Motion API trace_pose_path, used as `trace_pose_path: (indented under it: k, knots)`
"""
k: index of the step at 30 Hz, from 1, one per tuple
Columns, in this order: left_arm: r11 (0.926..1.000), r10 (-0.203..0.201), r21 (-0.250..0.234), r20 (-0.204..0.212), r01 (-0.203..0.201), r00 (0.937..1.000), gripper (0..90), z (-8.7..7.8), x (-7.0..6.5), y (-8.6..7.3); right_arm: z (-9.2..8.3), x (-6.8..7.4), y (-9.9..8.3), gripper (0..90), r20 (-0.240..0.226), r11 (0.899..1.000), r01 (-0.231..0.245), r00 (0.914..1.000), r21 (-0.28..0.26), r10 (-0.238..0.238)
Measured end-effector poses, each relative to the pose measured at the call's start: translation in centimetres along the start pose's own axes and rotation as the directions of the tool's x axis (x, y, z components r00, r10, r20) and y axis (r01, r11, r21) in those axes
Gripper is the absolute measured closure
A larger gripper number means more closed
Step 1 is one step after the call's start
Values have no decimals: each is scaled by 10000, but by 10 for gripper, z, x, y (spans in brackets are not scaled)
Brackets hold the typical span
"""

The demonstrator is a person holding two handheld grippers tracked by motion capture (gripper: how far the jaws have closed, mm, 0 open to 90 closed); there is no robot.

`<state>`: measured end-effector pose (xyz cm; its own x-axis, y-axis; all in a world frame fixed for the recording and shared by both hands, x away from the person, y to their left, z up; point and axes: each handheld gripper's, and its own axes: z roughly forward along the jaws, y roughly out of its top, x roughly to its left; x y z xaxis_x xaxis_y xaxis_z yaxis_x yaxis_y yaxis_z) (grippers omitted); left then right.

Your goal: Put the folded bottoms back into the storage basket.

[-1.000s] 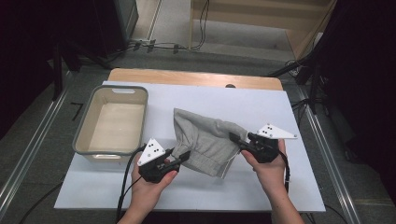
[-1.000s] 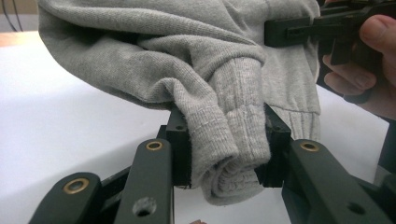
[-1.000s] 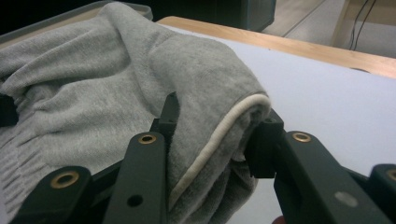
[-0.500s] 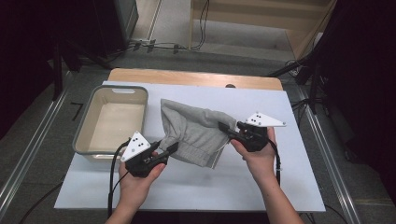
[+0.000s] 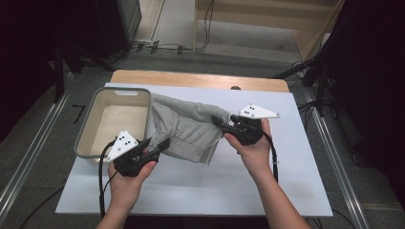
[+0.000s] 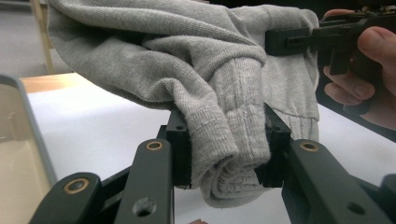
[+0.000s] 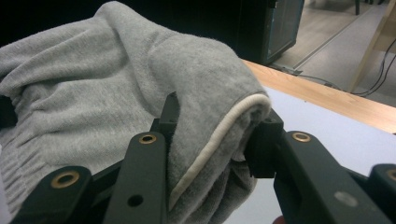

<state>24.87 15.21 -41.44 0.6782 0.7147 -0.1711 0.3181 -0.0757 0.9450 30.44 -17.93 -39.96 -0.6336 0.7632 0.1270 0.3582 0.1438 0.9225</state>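
Above the white table (image 5: 296,157), the grey garment (image 5: 188,126) hangs bunched between both grippers, one end draped over the rim of the beige bin (image 5: 95,126). Left gripper (image 5: 162,144) clamps the ribbed cuff; right gripper (image 5: 217,121) clamps a folded, white-piped edge.
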Motion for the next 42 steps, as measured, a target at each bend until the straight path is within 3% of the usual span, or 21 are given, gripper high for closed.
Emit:
trace_pose_path:
  k: [27,42]
  knots:
    - [9975,-439,-596,-784,393,9960,651,-29,36,9,53,19,40,635,-633,9987,505,9967,68,-500]
    - [9941,-807,-821,-1209,711,9894,651,-48,58,11,89,30,49,635,-1048,9995,297,9941,112,-283]
